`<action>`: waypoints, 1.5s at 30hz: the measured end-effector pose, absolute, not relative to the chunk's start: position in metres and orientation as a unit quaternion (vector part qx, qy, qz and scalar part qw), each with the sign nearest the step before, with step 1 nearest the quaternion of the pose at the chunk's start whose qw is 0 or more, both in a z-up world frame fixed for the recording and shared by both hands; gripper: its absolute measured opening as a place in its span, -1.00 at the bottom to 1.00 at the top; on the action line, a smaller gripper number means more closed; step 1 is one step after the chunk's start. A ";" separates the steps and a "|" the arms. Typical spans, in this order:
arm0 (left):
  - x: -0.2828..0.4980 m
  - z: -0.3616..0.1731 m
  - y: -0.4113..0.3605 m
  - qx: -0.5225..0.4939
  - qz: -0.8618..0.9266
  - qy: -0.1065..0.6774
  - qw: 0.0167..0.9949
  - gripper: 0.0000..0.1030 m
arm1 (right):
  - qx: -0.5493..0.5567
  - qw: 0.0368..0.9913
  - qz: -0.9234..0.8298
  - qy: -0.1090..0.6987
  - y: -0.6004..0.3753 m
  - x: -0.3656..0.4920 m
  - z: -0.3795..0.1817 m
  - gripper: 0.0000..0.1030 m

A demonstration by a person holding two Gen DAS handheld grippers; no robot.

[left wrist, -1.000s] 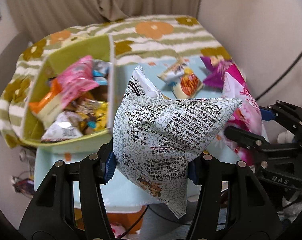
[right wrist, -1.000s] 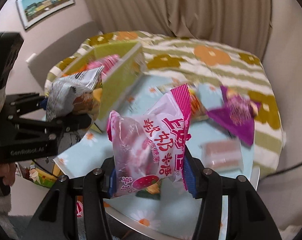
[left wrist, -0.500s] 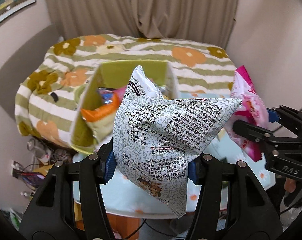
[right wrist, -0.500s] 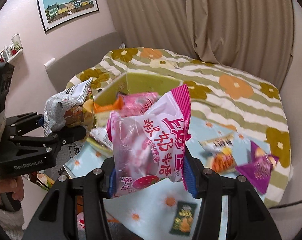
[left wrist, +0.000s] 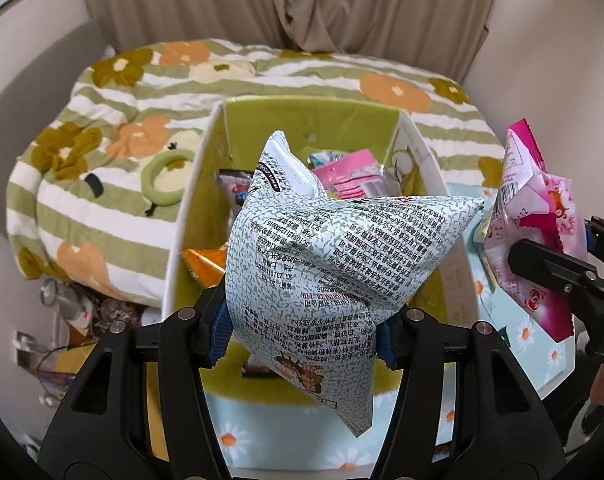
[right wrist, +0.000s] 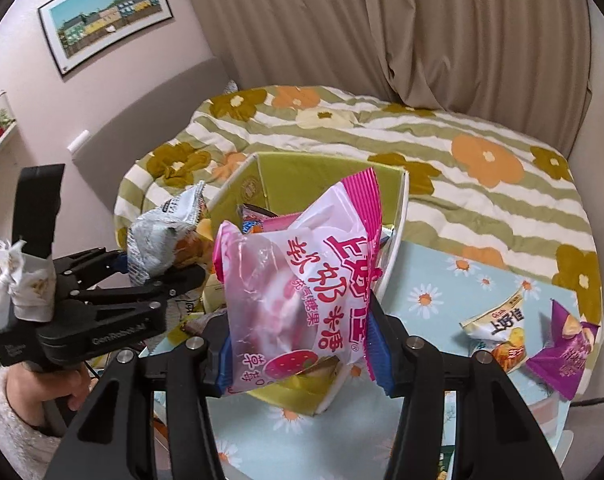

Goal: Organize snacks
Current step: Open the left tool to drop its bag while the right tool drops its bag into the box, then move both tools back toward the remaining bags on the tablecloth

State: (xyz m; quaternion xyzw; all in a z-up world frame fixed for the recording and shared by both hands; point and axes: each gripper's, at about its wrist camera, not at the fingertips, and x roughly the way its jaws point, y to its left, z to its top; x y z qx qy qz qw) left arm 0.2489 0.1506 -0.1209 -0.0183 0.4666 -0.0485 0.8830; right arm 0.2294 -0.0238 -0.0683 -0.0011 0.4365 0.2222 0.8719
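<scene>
Nearest up, the left gripper (left wrist: 302, 332) is pinching a puffy grey-and-white printed snack bag (left wrist: 326, 264) that hangs right over the open green cardboard box (left wrist: 418, 148), so the drop looks like it's basically straight down. The right gripper (right wrist: 302, 352) is clamped on a pink-and-white plastic candy bag (right wrist: 298, 280) at the box's right side, a touch less centred over it, so I'd guess left goes first. Past the box on the daisy-print tabletop (right wrist: 430, 272) there's a white-and-orange chip packet (right wrist: 498, 324) and a purple triangular pouch (right wrist: 566, 352) left; nothing blocks the box's mouth except the snacks already piled inside.
</scene>
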 end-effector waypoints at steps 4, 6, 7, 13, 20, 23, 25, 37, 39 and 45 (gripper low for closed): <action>0.261 -0.137 0.156 -0.032 -0.051 0.483 0.873 0.36 | 0.005 0.869 0.207 0.450 -0.016 0.238 -0.078 -0.04; 0.262 -0.141 0.163 -0.049 -0.058 0.484 0.872 1.00 | 0.008 0.868 0.201 0.454 -0.016 0.241 -0.080 -0.04; 0.261 -0.141 0.165 -0.051 -0.056 0.482 0.873 1.00 | 0.009 0.868 0.198 0.455 -0.015 0.242 -0.081 -0.04; 0.242 -0.138 0.177 -0.056 -0.045 0.478 0.876 1.00 | 0.019 0.869 0.187 0.458 -0.016 0.241 -0.083 -0.04; 0.225 -0.128 0.185 -0.067 -0.036 0.464 0.883 1.00 | 0.027 0.868 0.194 0.457 -0.014 0.247 -0.077 -0.04; 0.222 -0.126 0.187 -0.067 -0.033 0.459 0.885 1.00 | 0.011 0.869 0.205 0.450 -0.004 0.257 -0.067 -0.03; 0.222 -0.125 0.188 -0.067 -0.032 0.458 0.886 1.00 | -0.002 0.867 0.212 0.452 0.007 0.267 -0.064 -0.03; 0.226 -0.142 0.194 -0.063 -0.034 0.469 0.881 1.00 | 0.034 0.859 0.241 0.450 0.035 0.288 -0.092 0.94; 0.227 -0.147 0.195 -0.064 -0.038 0.474 0.877 1.00 | 0.028 0.865 0.237 0.442 0.035 0.284 -0.093 0.95; 0.229 -0.155 0.194 -0.061 -0.052 0.481 0.873 1.00 | 0.025 0.866 0.224 0.447 0.028 0.274 -0.101 0.95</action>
